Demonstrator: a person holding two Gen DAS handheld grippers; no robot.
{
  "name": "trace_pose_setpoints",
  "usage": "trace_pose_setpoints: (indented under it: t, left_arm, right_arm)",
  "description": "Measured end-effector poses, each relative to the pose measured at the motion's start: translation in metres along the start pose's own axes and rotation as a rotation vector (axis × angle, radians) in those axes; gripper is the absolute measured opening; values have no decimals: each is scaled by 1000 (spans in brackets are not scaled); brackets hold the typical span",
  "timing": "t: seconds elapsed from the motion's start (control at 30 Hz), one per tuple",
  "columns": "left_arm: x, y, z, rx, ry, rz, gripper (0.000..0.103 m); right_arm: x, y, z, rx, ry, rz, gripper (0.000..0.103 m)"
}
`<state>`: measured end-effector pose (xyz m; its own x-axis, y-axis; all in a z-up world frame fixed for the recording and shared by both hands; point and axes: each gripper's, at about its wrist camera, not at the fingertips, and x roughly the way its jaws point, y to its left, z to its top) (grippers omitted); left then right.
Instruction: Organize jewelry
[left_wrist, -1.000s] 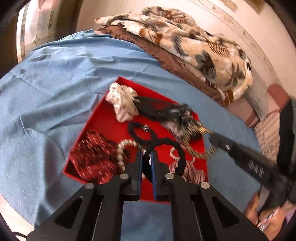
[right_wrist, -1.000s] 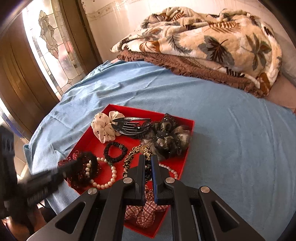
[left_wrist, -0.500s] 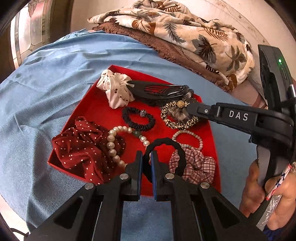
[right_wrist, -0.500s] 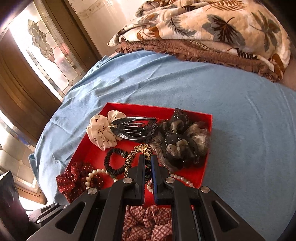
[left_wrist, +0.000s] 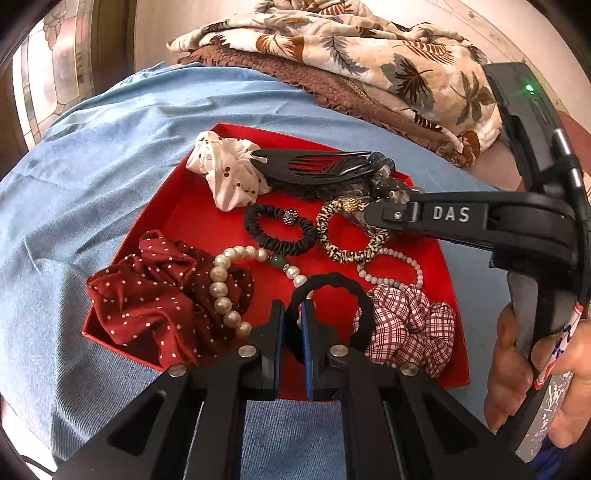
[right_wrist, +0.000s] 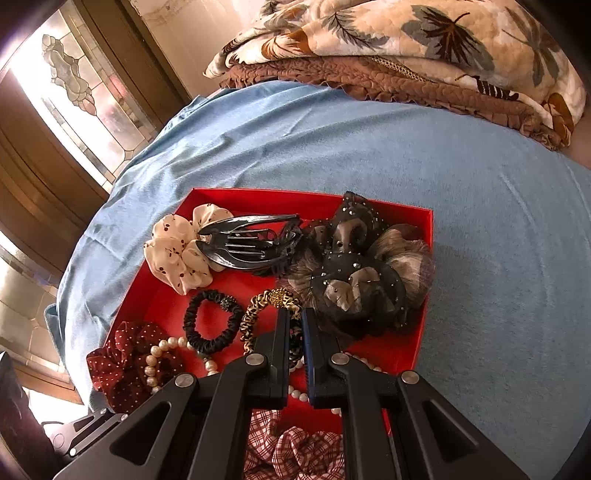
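Gripping black hair tie (left_wrist: 334, 286) over red tray (left_wrist: 192, 218)

four scrunchies (left_wrist: 162, 295), two pearl bracelets (left_wrist: 225, 291), one tray (left_wrist: 177, 210)

You face a bed under a blue sheet (right_wrist: 369, 155), with a leaf-print blanket (right_wrist: 424, 37) heaped against a cream wall (right_wrist: 192, 33). To your left, sunlight glows through a leaded-glass window (right_wrist: 81, 92) in dark wood framing.
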<state>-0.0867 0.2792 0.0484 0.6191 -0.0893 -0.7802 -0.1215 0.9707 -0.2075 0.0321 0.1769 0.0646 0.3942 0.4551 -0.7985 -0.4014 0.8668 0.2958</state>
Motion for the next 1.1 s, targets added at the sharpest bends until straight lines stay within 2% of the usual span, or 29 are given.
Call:
trace_pose_setpoints:
  t: [0.63,0.7,0.73,0.77,0.83,0.87,0.93,1.1]
  left_arm:
    - [2,-4,-2,20,-13,8,11]
    - [1,-5,-2,25,-19,-6,19]
    - [0,-7,-2,29,-25,-12,30]
    - [-2,-8,-3,36,-37,-17,45]
    - [-7,-11,-5,43,-64,-14,64]
    - [-9,-12,-6,45,-78,-13,69]
    - [-13,-13,-8,51,-94,-12,70]
    - [-18,-12,-10,52,-122,1,70]
  right_arm:
    - [9,-3,-3,11,24,2,8]
    - [8,-4,-3,21,22,19,11]
    - [6,-4,-4,25,17,27,16]
    - [4,-4,-3,27,12,36,20]
    - [-1,-3,-4,28,3,48,36]
    - [-4,-1,-4,24,-5,53,38]
    - [-10,3,-4,16,-15,60,43]
    - [-37,10,-5,8,-49,90,44]
